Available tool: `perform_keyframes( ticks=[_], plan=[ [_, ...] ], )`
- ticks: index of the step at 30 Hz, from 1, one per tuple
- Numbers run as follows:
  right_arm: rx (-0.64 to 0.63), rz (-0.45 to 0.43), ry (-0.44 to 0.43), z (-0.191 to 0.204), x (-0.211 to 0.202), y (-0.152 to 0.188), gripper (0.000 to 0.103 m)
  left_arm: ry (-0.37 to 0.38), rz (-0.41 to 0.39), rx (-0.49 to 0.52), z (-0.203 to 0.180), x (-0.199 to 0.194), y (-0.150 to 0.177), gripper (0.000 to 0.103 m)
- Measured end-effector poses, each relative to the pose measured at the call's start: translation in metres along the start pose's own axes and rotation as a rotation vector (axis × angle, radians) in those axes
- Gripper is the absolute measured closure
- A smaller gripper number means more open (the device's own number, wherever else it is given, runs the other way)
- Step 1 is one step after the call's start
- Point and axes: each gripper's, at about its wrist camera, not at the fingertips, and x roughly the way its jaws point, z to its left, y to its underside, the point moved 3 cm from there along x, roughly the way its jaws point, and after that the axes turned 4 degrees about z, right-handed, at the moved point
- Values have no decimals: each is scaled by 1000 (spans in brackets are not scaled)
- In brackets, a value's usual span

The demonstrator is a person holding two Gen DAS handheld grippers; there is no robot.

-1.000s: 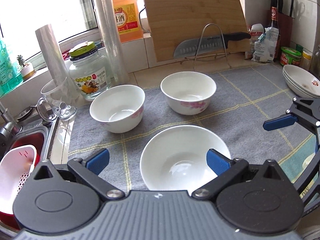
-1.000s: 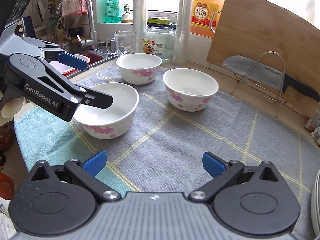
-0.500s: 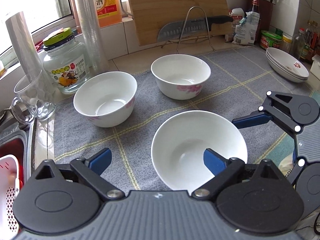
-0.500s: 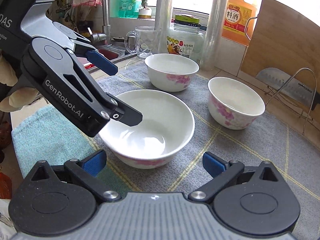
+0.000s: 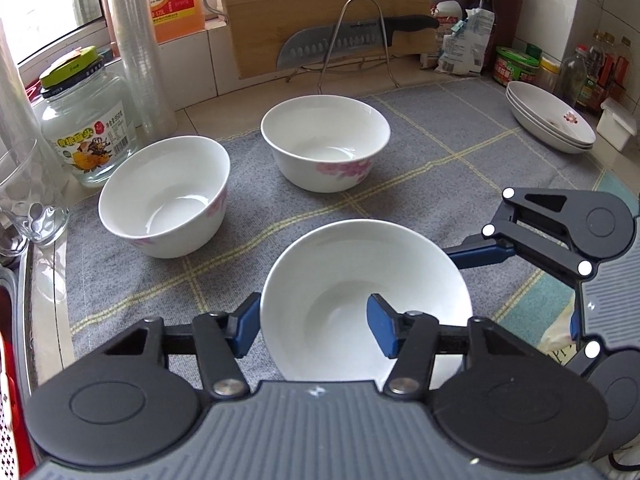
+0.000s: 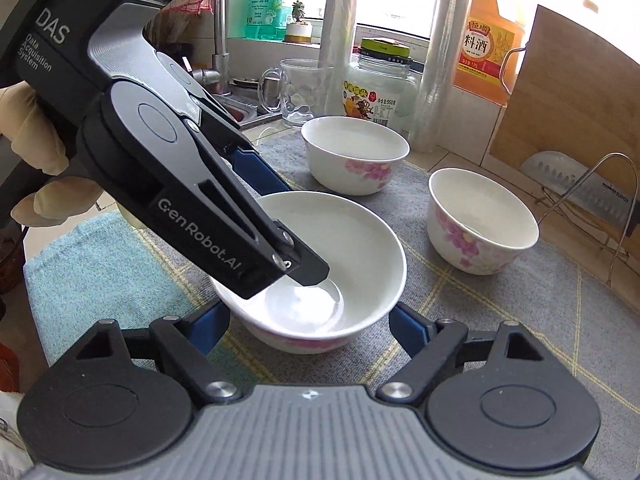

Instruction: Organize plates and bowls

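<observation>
**Two tools on one bowl, free bowls beyond**

Two grips, one target. Closest to the left wrist camera: the left tool [image 5: 313, 328], narrowed right down with jaws just closed. One pad inside the nearest bowl [image 5: 360, 280], the other outside its left wall, so clamped across that wall. Coming in from the right side: the right tool [image 6: 308, 326], jaws likewise just drawn in. Pads against the bowl's outer flanks low down, and pressing on it as far as shows. Stands upright on the grey mat [image 5: 440, 152], straight ahead of both tools and caught between them. Round, so no long axis to line up.

Farther out and to the left: a second bowl [image 5: 164, 196], empty, apart from the held one. Beyond that, toward the mat's back edge: a third bowl [image 5: 326, 144], also empty and apart. Far right, at the mat's corner: a stack of plates [image 5: 548, 124], well apart from all three bowls. Behind everything, on the bare desk [image 5: 208, 116]: a cutting board [image 5: 320, 8], leaning upright.

Most likely a lift next, then nesting into one of the free bowls. Of those, the second bowl lies nearer the left tool, and the plates lie on the right tool's side. Calls for rising above the target's rim before travelling outward.
</observation>
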Motion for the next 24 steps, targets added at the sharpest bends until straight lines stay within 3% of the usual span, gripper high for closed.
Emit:
perform_keyframes(
  ticks=[24],
  plan=[
    [12,28,-3,-5,-6,-1,16,20,-2,22,-8,-2,-7,52]
  ],
)
